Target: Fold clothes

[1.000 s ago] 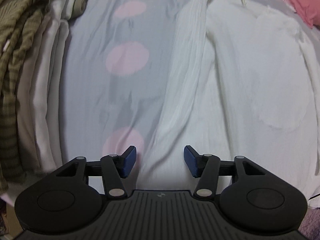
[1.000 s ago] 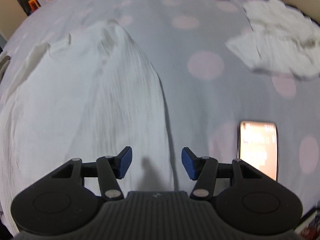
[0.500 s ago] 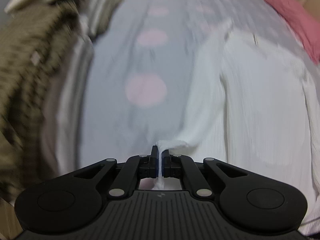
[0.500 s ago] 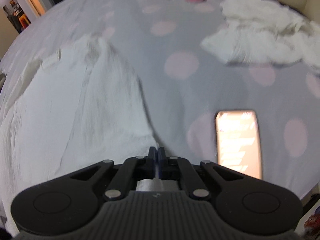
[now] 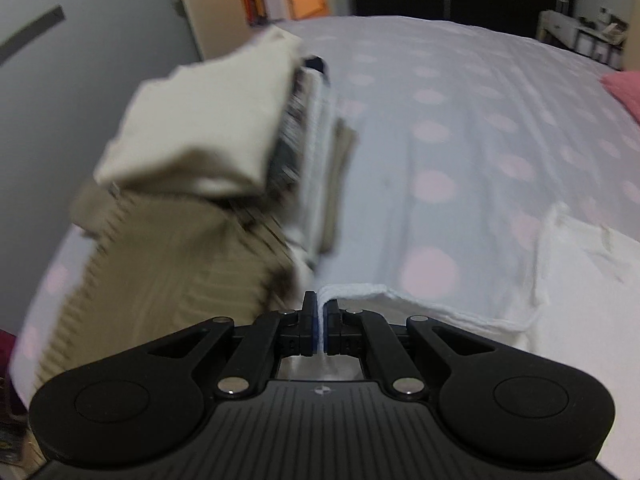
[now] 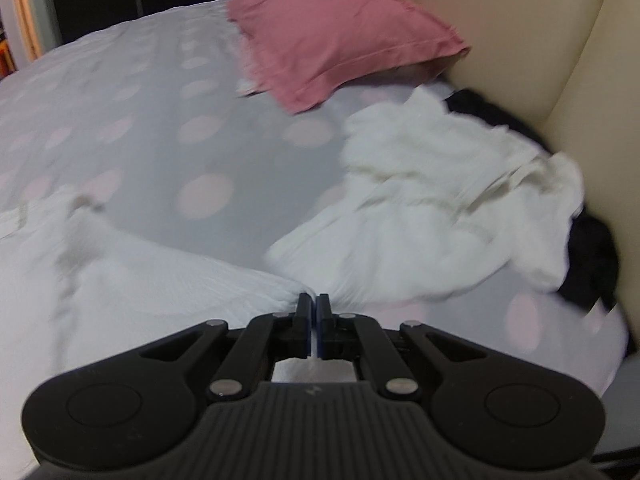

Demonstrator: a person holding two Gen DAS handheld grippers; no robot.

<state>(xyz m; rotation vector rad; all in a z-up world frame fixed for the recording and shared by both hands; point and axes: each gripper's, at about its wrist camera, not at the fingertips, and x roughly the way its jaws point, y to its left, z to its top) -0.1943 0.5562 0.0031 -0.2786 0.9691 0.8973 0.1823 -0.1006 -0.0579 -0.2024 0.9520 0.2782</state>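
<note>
A white ribbed garment (image 5: 568,304) lies spread on the bed, its near hem raised off the sheet. My left gripper (image 5: 319,320) is shut on one corner of that hem, white cloth pinched between the blue pads. My right gripper (image 6: 313,316) is shut on the other hem corner of the same white garment (image 6: 132,288), which stretches away to the left in the right wrist view. The cloth under both grippers is hidden by their bodies.
A stack of folded clothes (image 5: 208,148), cream, olive striped and white, stands left of the garment. A crumpled white garment (image 6: 448,208) and something black (image 6: 592,264) lie by the beige headboard (image 6: 528,32). A pink pillow (image 6: 344,28) rests on the dotted grey bedsheet (image 5: 460,136).
Both grippers went from open to shut on the garment's hem corners, then lifted and tilted up, so the views now look across the bed instead of down.
</note>
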